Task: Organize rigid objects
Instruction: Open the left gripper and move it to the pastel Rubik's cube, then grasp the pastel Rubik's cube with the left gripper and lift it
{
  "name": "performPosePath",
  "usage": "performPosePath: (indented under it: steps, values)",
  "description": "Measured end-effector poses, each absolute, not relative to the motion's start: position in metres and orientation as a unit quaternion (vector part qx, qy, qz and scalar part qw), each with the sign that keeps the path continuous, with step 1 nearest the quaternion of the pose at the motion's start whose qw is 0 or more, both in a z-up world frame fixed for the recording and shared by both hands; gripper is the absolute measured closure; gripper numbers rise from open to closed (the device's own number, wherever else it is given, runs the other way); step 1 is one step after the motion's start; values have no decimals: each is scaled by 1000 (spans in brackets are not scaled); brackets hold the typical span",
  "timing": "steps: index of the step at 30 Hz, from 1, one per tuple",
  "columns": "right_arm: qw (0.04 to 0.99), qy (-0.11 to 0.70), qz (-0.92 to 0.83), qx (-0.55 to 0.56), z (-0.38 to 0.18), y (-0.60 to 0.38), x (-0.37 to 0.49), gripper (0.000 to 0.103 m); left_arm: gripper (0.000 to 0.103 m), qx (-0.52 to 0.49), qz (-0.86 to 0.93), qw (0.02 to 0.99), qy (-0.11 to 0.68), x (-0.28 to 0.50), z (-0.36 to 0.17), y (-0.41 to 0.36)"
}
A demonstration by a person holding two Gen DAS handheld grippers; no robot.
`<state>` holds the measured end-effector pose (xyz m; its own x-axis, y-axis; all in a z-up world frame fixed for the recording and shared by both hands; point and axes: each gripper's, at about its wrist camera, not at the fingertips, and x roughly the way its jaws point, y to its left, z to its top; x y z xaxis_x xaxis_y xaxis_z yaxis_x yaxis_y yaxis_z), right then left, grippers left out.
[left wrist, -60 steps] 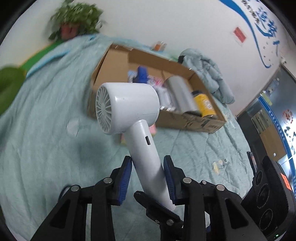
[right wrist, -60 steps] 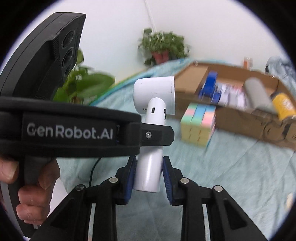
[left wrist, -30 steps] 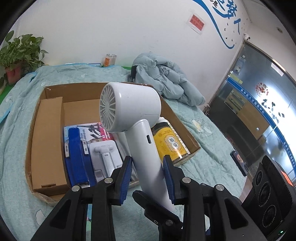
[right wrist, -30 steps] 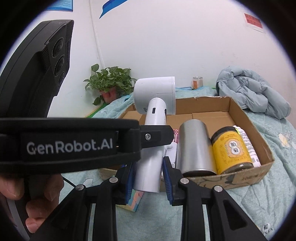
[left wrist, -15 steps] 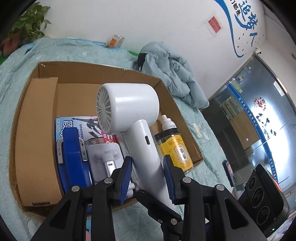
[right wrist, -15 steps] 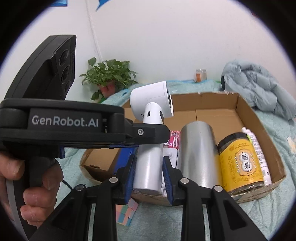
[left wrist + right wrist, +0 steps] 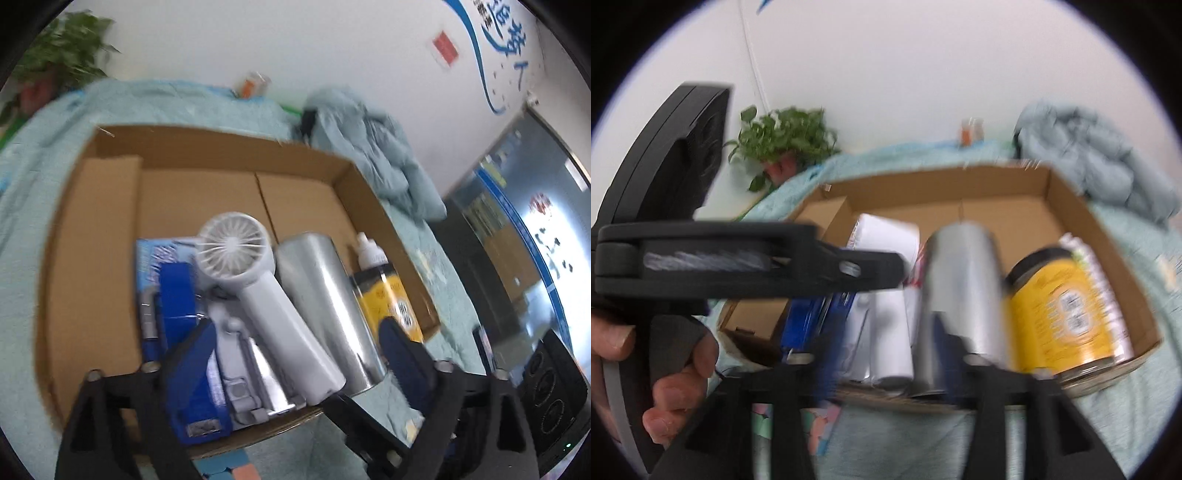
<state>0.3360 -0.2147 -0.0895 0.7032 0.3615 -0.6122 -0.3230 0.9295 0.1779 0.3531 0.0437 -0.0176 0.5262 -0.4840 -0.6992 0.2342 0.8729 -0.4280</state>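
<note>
The white hair dryer lies in the cardboard box, its fan end towards the far wall and its handle pointing at me. It rests between a blue packaged item and a silver cylinder. My left gripper hangs over the handle with its jaws opening wide, the pads clear of it. In the blurred right wrist view the hair dryer lies below my right gripper, whose jaws are opening too and do not touch it.
A yellow jar and a white bottle lie by the box's right wall. A pastel cube sits on the teal bedspread before the box. A hand holds the left gripper's handle. A jacket and a plant are behind.
Both grippers opened and let go of the hair dryer. It went from upright between the pads to lying flat in the box beside the silver cylinder.
</note>
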Motion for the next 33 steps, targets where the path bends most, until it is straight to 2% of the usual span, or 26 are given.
performPosePath:
  steps: [1,3,7,17,23,25,30,33]
  values:
    - [928,321,185,28,-85,-218,330,21,6,-142,-200,872,423,344,-11,48]
    - [942,289,169,9,-78,-224,316,21,1,-123,-177,897,386,322,0,55]
    - [947,276,164,-14,-79,-230,300,20,1,-87,-136,927,338,283,4,59]
    - [932,297,207,-10,-96,-233,288,20,1,-107,-100,927,346,229,-21,76]
    - [894,334,298,-4,-113,-226,280,18,1,-205,-150,872,418,239,-68,103]
    - [870,353,344,-8,-123,-219,275,18,5,-231,-161,848,449,246,-87,108]
    - [838,385,385,-35,-144,-191,277,18,36,-245,-164,819,492,255,-118,108]
    - [823,414,386,-53,-159,-174,289,18,38,-237,-168,818,496,254,-121,105]
